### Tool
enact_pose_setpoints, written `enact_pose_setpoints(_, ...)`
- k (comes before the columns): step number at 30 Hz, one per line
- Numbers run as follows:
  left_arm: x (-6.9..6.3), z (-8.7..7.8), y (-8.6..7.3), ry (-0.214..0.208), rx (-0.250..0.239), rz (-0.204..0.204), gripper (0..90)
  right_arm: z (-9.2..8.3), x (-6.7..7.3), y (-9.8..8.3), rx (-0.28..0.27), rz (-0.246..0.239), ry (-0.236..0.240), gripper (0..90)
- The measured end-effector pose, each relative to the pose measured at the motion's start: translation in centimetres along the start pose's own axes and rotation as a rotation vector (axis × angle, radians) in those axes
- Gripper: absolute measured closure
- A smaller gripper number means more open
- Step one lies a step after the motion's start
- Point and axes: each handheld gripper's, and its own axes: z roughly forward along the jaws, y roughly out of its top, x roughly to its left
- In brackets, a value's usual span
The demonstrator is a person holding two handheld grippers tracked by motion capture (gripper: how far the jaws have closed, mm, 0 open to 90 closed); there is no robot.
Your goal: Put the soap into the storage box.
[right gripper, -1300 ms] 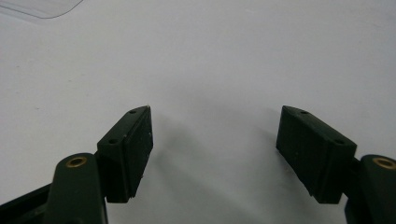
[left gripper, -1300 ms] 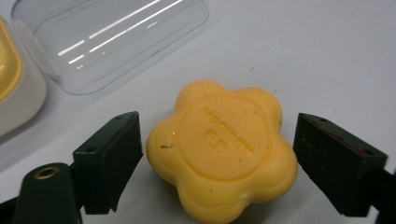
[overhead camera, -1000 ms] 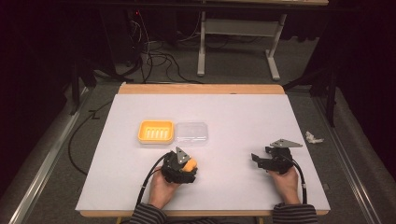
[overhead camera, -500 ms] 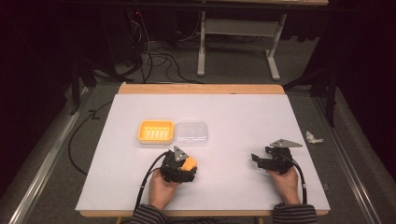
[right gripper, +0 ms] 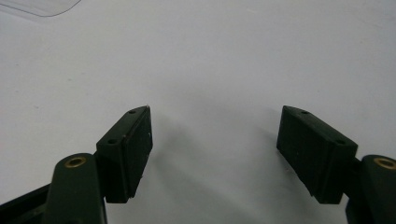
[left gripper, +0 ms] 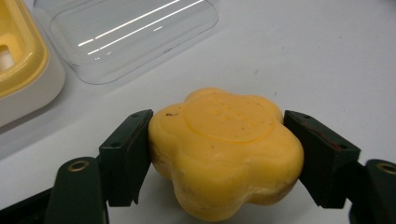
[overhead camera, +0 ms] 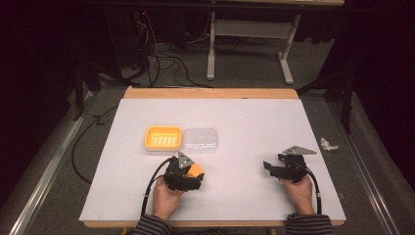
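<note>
1. Left gripper [left gripper: 219,154]: jaws just closed further, pads now pressed against both flanks of the soap [left gripper: 224,149]; soap seated on the table [overhead camera: 244,122], between the jaws.
2. Right gripper [right gripper: 215,154]: jaws spread wide, nothing between, only bare table surface under and ahead.
3. Ahead of the left gripper, near: clear lid [left gripper: 130,32], lying flat. Ahead and to its left, just beside the lid: yellow dish [left gripper: 18,51]. Both apart from the soap, with a strip of bare table between.
4. Right of the soap: open surface, unobstructed, across to the right gripper, well apart in the high view.
5. Near table edge close behind both hands [overhead camera: 166,198]; far edge well beyond the dish and lid.
6. Beyond the right gripper's outer side, off the table: crumpled white scrap [overhead camera: 329,144], clear of all working room.
7. Cable [overhead camera: 154,181] trailing back from the left gripper beside the hand.
</note>
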Motion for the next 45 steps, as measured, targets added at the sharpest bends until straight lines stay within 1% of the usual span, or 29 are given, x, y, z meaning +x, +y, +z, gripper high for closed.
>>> enact_pose_setpoints(2,0.2,-0.3,0.3,0.001,-0.012,-0.011,27.7,0.0,0.0,0.0,0.0,-0.002,-0.001,27.3)
enact_pose_setpoints(5,0.3,-0.6,0.7,0.003,-0.022,-0.015,27.7,0.0,0.0,0.0,0.0,-0.002,0.0,27.3)
enact_pose_setpoints(6,0.4,-0.8,1.2,0.005,-0.037,-0.015,27.7,0.0,0.0,0.0,0.0,-0.002,0.0,27.4)
enact_pose_setpoints(8,0.4,-1.1,1.8,0.003,-0.046,-0.019,27.7,0.0,0.0,0.0,0.0,0.0,0.0,27.5)
enact_pose_setpoints(9,0.4,-1.1,1.8,0.003,-0.046,-0.019,27.7,0.0,0.0,0.0,-0.001,0.0,0.0,27.5)
enact_pose_setpoints(10,0.5,-1.3,2.3,0.001,-0.058,-0.026,27.7,0.0,0.0,0.0,-0.002,0.0,0.0,27.4)
enact_pose_setpoints(13,0.7,-1.5,2.8,0.004,-0.068,-0.023,27.7,0.0,0.0,0.0,-0.007,-0.001,-0.003,27.3)
enact_pose_setpoints(14,0.8,-1.7,3.2,0.009,-0.073,-0.021,27.7,-0.1,0.0,0.0,-0.01,-0.002,-0.005,26.9)
enact_pose_setpoints(15,0.8,-1.7,3.2,0.009,-0.073,-0.021,27.7,-0.1,0.0,0.0,-0.013,0.001,-0.008,26.9)
enact_pose_setpoints(16,1.1,-1.8,3.6,0.009,-0.084,-0.035,27.7,-0.1,0.1,0.0,-0.014,-0.002,-0.007,26.9)
enact_pose_setpoints(19,1.3,-1.9,4.0,0.017,-0.088,-0.038,27.8,-0.1,0.1,-0.1,-0.015,-0.005,-0.009,26.7)
enact_pose_setpoints(21,1.6,-2.1,4.5,0.026,-0.093,-0.039,27.7,-0.2,0.2,-0.1,-0.023,-0.01,-0.014,26.6)
enact_pose_setpoints(22,1.8,-2.2,4.9,0.03,-0.102,-0.047,27.7,-0.4,0.3,-0.1,-0.039,-0.017,-0.017,26.9)
enact_pose_setpoints(23,1.8,-2.2,4.9,0.03,-0.102,-0.047,27.8,-0.4,0.3,-0.1,-0.039,-0.017,-0.017,26.9)
enact_pose_setpoints(24,2.0,-2.3,5.4,0.033,-0.113,-0.052,27.8,-0.5,0.4,-0.2,-0.057,-0.021,-0.021,27.0)
enact_pose_setpoints(27,2.3,-2.5,5.8,0.042,-0.117,-0.051,27.8,-0.6,0.5,-0.2,-0.06,-0.025,-0.021,27.0)
enact_pose_setpoints(30,2.7,-2.5,6.4,0.051,-0.128,-0.064,27.8,-0.7,0.6,-0.3,-0.065,-0.037,-0.026,27.0)
enact_pose_setpoints(31,2.9,-2.5,6.7,0.058,-0.128,-0.065,27.8,-0.7,0.7,-0.3,-0.068,-0.049,-0.027,27.0)
enact_pose_setpoints(34,3.1,-2.5,7.0,0.062,-0.131,-0.068,27.8,-0.7,0.8,-0.3,-0.07,-0.055,-0.028,26.8)
enact_pose_setpoints(38,3.6,-2.4,7.6,0.076,-0.134,-0.07,27.8,-0.8,1.0,-0.3,-0.084,-0.073,-0.039,25.3)
enact_pose_setpoints(39,3.7,-2.4,7.7,0.079,-0.132,-0.072,27.8,-0.8,1.1,-0.3,-0.091,-0.075,-0.048,25.2)
enact_pose_setpoints(45,4.3,-2.1,8.3,0.098,-0.139,-0.07,27.8,-0.9,1.0,-0.4,-0.095,-0.072,-0.057,24.6)
